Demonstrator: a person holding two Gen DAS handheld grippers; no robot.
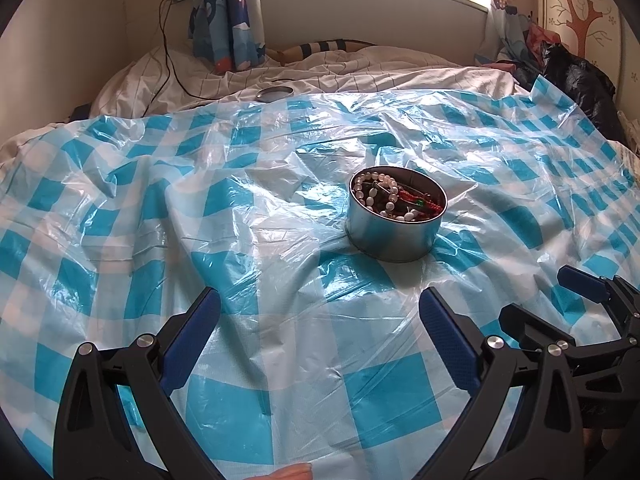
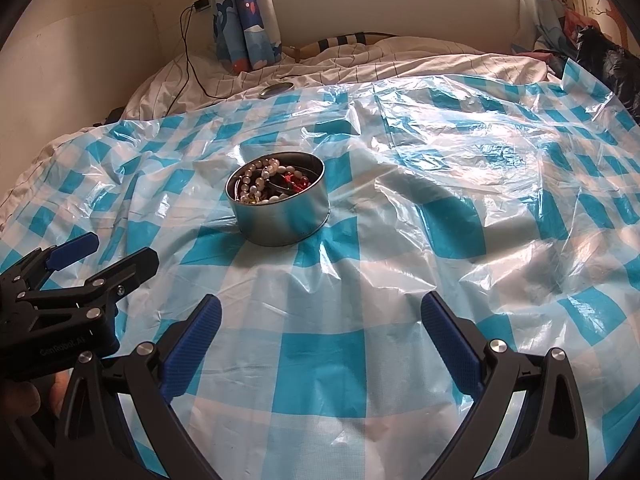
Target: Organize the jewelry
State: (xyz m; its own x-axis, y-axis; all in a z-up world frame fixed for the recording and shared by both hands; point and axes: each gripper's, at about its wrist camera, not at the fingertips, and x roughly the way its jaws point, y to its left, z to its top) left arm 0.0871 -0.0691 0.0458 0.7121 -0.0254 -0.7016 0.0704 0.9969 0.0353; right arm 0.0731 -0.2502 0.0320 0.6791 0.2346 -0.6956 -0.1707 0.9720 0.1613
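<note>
A round metal tin (image 1: 394, 236) stands on the blue-and-white checked plastic sheet, also in the right wrist view (image 2: 280, 220). It holds a white pearl strand (image 1: 386, 190), red beads (image 1: 434, 204) and other tangled jewelry (image 2: 272, 182). Its round metal lid (image 1: 275, 93) lies far back on the bedding, also seen from the right (image 2: 276, 89). My left gripper (image 1: 320, 312) is open and empty, short of the tin. My right gripper (image 2: 320, 316) is open and empty, short and right of the tin. Each gripper shows in the other's view (image 1: 560, 296) (image 2: 108, 250).
The plastic sheet (image 2: 440, 200) is crumpled over a bed with striped white bedding (image 1: 360, 68). A black cable (image 1: 166, 48) runs from a wall socket onto the bed. Curtains (image 1: 226, 12), a window and dark bags (image 1: 580, 80) are at the back.
</note>
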